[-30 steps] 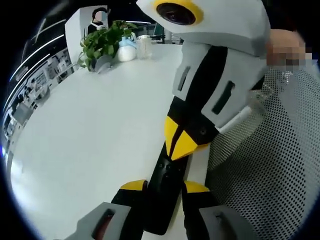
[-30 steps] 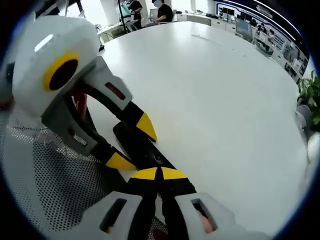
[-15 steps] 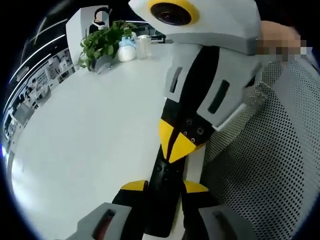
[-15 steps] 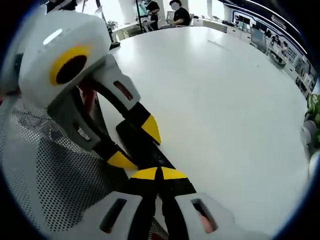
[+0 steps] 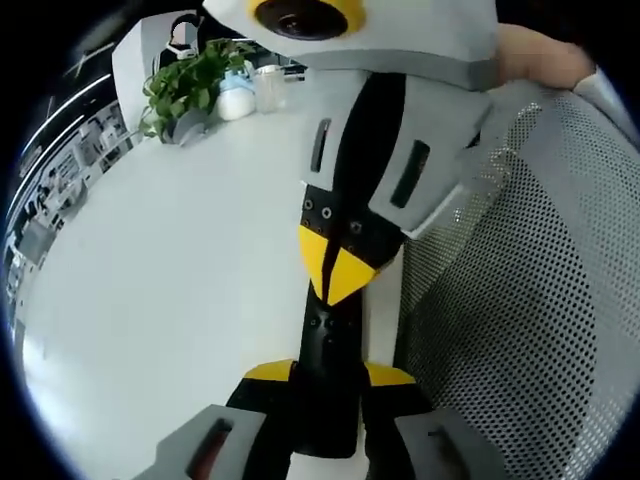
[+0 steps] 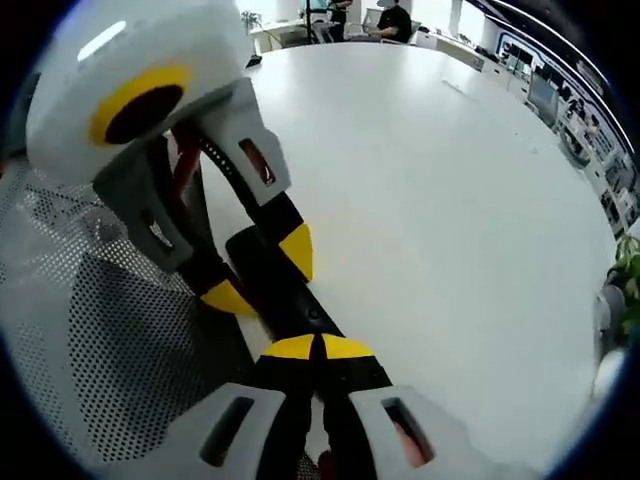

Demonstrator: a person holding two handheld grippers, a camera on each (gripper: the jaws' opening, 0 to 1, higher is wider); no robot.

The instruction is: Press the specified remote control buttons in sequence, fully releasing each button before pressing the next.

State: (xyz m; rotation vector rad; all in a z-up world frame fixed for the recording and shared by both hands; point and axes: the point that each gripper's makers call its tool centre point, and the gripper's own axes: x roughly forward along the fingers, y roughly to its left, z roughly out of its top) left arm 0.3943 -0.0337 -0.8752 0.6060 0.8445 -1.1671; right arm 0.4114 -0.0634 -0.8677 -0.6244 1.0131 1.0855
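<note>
A slim black remote (image 5: 330, 345) lies at the edge of the white table (image 5: 170, 270). My left gripper (image 5: 329, 374) is shut on its near end, one yellow-tipped jaw on each side. From above comes my right gripper (image 5: 335, 268), shut, its joined yellow tips resting on the remote's upper face. In the right gripper view the right gripper (image 6: 318, 346) is shut with its tips down on the remote (image 6: 280, 290), and the left gripper (image 6: 262, 275) clamps the remote from the left. The buttons are too dark to tell apart.
A grey mesh chair back (image 5: 510, 330) stands right beside the remote, also in the right gripper view (image 6: 100, 340). A potted plant (image 5: 185, 85) and small bottles (image 5: 250, 92) stand at the table's far end. People sit far across the table (image 6: 395, 18).
The right gripper has swung more in line with the remote, its tips staying on it and sliding slightly. The left gripper keeps its hold. Both views have shifted with the hands.
</note>
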